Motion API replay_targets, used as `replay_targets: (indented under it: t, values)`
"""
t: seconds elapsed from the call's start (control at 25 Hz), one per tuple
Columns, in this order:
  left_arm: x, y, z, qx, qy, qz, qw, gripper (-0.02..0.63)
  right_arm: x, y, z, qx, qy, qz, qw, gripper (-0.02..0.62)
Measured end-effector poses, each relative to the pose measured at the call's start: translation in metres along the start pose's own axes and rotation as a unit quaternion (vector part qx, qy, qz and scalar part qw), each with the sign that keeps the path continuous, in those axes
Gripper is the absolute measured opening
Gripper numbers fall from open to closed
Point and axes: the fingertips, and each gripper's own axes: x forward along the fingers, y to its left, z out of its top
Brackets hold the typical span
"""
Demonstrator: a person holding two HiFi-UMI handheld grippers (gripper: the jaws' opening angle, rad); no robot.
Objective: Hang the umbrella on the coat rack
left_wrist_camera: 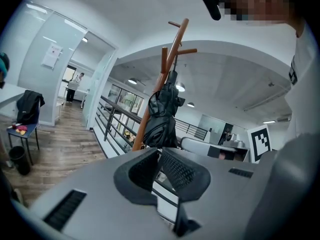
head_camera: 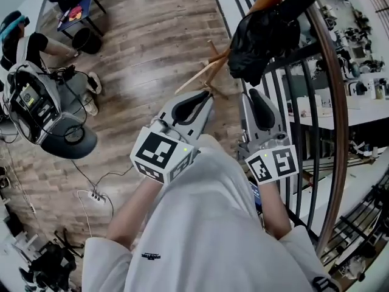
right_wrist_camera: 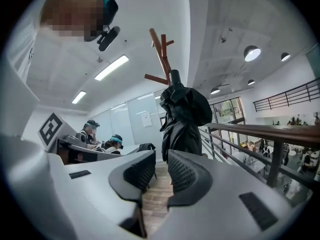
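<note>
Beside a curved rail (head_camera: 331, 102), on a wooden floor (head_camera: 140, 53), the coat rack (left_wrist_camera: 176, 49) stands with short pegs branching off near the top of its pole. The umbrella (right_wrist_camera: 185, 114), black and folded, hangs on the rack against the pole, its top just under the lowest pegs. Neither gripper touches it.

Left gripper (left_wrist_camera: 159, 151): jaws drawn together, nothing between them. It points toward the rack, and the umbrella shows above and beyond its tips.

Right gripper (right_wrist_camera: 161, 156): jaws a narrow gap apart and empty, with floor showing through the gap. The umbrella hangs beyond its tips.

In the head view the two grippers lie side by side in front of the person, marker cubes nearest the body, tips toward the rack. The rail runs to their right.
</note>
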Motion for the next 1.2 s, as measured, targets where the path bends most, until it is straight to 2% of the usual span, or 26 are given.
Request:
replay_targets:
  t: [0.32,0.52,0.68,0.84,1.0,1.08,1.2]
  values:
    - [0.001,0.015,-0.027,-0.017,-0.012,0.007,0.9998,0.043,0.007,0.011,-0.039,0.022,0.02,0.058,0.998,0.081]
    - [-0.002,0.014,-0.05,-0.008,0.004,0.007,0.9999,0.043,0.006,0.012,-0.067,0.026,0.045,0.074,0.996,0.081]
    - [-0.011,0.013,-0.067,-0.017,0.015,0.01,0.9997,0.043,0.004,0.018,-0.08,0.016,0.051,0.06,0.997,0.081]
    - [-0.011,0.009,-0.073,-0.016,0.01,0.016,0.9997,0.043,0.003,0.023,-0.085,-0.048,0.061,0.009,0.997,0.081]
    - [-0.005,0.005,-0.075,-0.016,0.017,0.006,0.9997,0.043,0.006,0.043,-0.082,-0.083,0.066,0.033,0.994,0.081]
    - [-0.004,0.003,-0.075,-0.01,0.021,0.002,0.9997,0.043,0.01,0.051,-0.074,-0.108,0.057,0.031,0.992,0.081]
    - [-0.006,0.005,-0.069,-0.005,0.02,0.004,0.9998,0.043,0.011,0.052,-0.065,-0.087,0.058,0.011,0.994,0.081]
